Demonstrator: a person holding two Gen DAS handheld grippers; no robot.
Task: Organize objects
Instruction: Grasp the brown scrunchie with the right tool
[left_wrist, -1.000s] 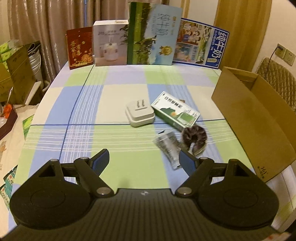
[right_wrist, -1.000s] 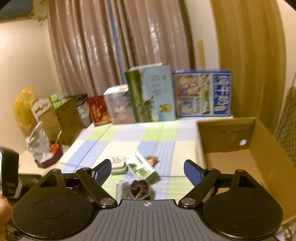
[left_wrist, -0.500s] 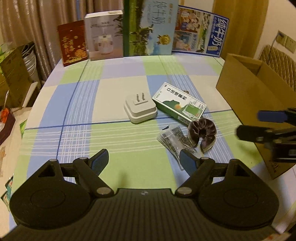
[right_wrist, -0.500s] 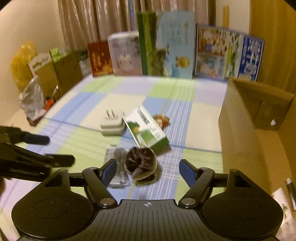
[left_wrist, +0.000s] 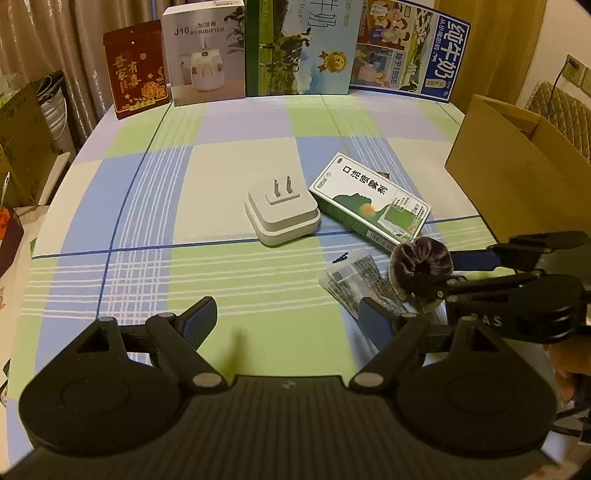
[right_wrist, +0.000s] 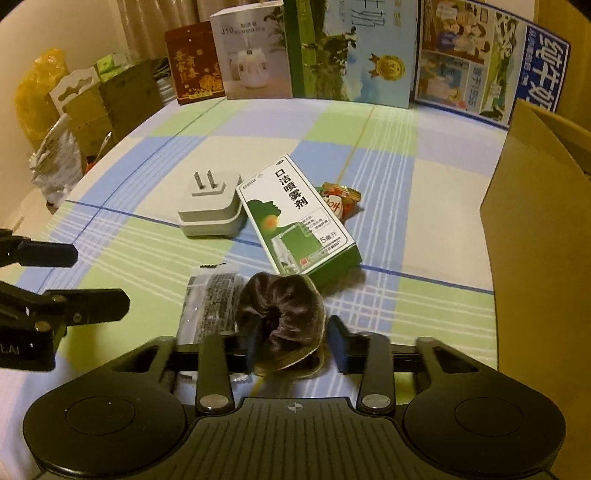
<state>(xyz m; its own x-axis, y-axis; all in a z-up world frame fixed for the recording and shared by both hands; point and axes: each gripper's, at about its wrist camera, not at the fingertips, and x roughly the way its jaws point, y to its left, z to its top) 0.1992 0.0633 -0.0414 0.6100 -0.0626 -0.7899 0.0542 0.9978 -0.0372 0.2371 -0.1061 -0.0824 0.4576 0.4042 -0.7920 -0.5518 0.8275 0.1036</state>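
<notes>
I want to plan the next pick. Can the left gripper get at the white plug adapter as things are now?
Probably yes. The left gripper is open and empty, and only bare tablecloth lies between it and the white plug adapter, whose near side is free.

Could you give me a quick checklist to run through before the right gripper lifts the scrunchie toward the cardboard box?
1. Scrunchie between right gripper fingers, jaws closing: ok.
2. Firm pinch on both sides: cannot tell.
3. Clear packet free of the grip: cannot tell; it lies right beside.
4. Left gripper open, empty, apart: ok.
5. Cardboard box top open: ok.
6. Green spray box clear of jaws: ok.
</notes>
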